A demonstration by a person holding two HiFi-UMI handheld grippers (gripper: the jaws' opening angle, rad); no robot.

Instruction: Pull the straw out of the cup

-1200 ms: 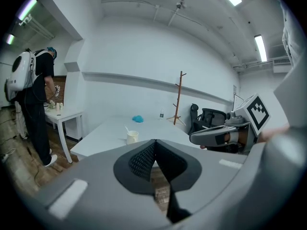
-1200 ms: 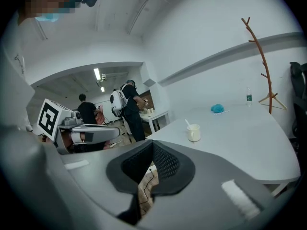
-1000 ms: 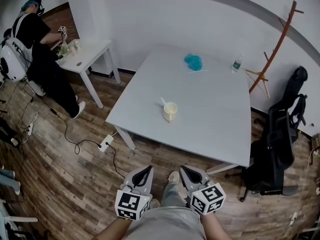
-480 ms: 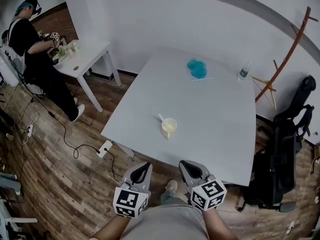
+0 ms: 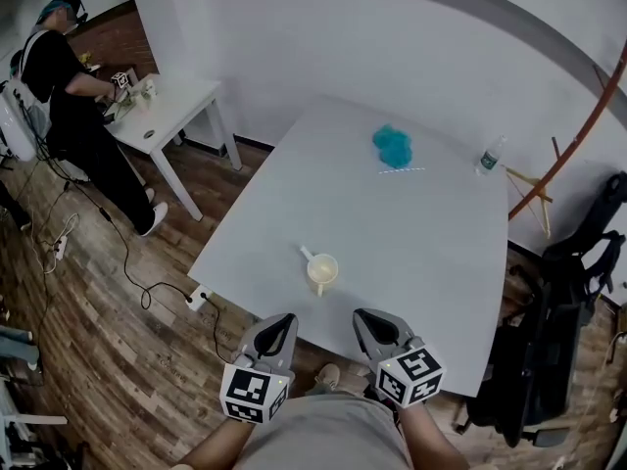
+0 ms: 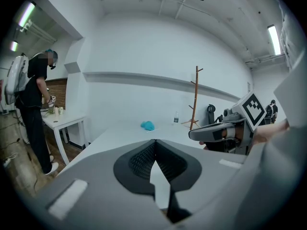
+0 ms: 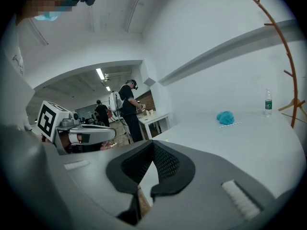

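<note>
A cream cup (image 5: 321,272) stands on the white table (image 5: 411,233) close to its near edge. A pale straw (image 5: 306,254) sticks out of it, leaning left. My left gripper (image 5: 281,319) is shut and empty, just short of the table edge, below and left of the cup. To the cup's lower right, my right gripper (image 5: 364,317) is also shut and empty. In the left gripper view the left gripper (image 6: 154,141) has its jaw tips together, as does the right gripper (image 7: 153,142) in the right gripper view. The jaws hide the cup in both gripper views.
A blue cloth (image 5: 393,145) with a thin straw beside it and a water bottle (image 5: 490,155) sit at the table's far side. A black chair (image 5: 549,341) and a coat rack (image 5: 588,116) stand right. A person (image 5: 69,86) works at a small white table (image 5: 167,106) far left.
Both grippers and the head camera have come forward to the table. The cup now lies closer to the jaws. Both pairs of jaws stayed shut.
</note>
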